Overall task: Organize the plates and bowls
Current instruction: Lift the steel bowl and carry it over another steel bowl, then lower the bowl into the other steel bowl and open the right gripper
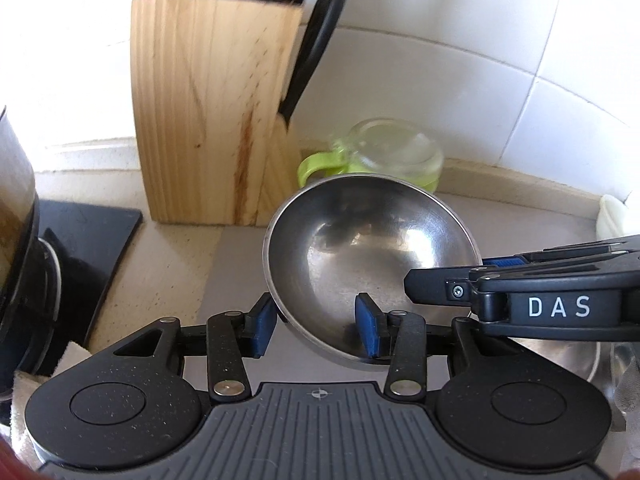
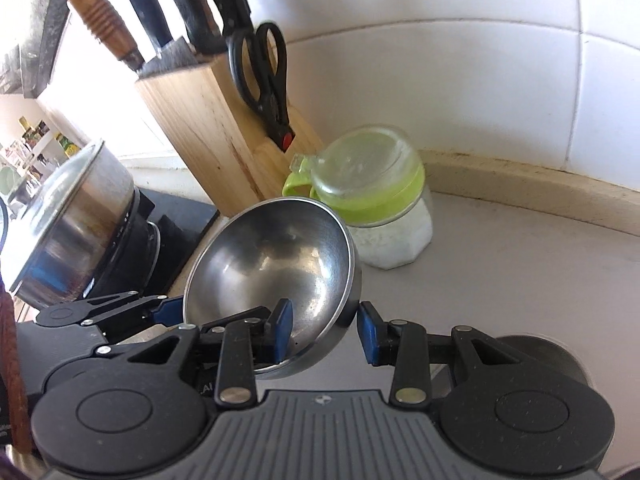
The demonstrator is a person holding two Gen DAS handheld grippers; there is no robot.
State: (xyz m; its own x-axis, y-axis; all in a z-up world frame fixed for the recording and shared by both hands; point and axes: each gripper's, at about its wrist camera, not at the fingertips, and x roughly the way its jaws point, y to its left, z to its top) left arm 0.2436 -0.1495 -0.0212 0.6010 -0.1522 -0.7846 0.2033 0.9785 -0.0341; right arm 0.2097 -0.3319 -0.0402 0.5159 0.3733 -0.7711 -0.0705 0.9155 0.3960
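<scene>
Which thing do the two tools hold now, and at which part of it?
Both hold the one steel bowl by its rim. The left tool pinches the near edge; the right tool pinches the edge on its own side. The bowl is tilted.

A pale grey countertop (image 2: 520, 264) carries a wooden knife block (image 2: 208, 128) at eleven o'clock, a green-lidded jar (image 2: 384, 216) at twelve, a black hob (image 1: 88, 232) at nine.
</scene>
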